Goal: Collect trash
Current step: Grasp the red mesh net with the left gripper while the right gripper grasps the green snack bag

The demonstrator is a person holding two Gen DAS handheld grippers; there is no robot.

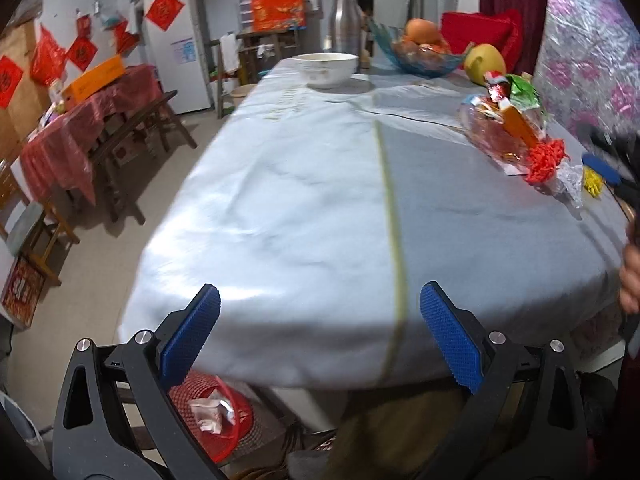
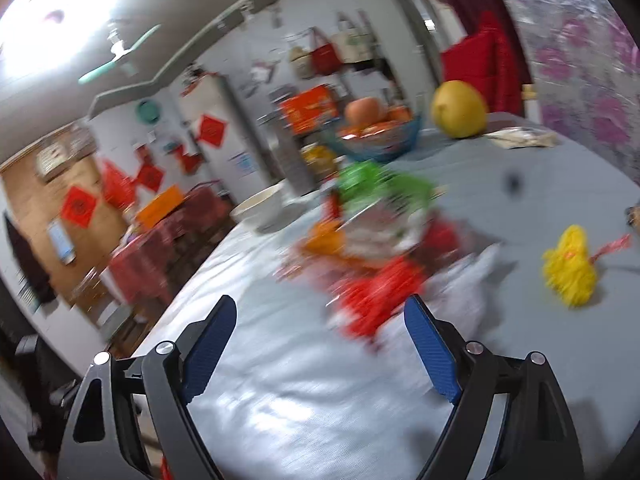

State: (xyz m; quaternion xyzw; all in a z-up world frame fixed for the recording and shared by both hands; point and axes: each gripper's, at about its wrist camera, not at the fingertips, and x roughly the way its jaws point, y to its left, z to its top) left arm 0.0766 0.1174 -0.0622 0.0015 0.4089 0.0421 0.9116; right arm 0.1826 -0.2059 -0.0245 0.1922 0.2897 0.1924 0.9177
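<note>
A pile of trash wrappers [image 2: 380,240] is seen on the table [image 2: 300,400], just ahead of the right gripper [image 2: 320,344], whose jaws are spread wide with nothing held. A yellow tassel [image 2: 570,266] lies to its right. The left gripper [image 1: 320,336] is also held wide apart, with nothing in it, at the table's near edge, and a red basket [image 1: 224,420] is seen below it.

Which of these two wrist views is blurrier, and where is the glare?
Right wrist view: heavy motion smear over the heap of colourful wrappers; ceiling light blows out the upper left. Left wrist view: sharper, soft sheen on the pale blue tablecloth, edges bowed by the fisheye.
</note>
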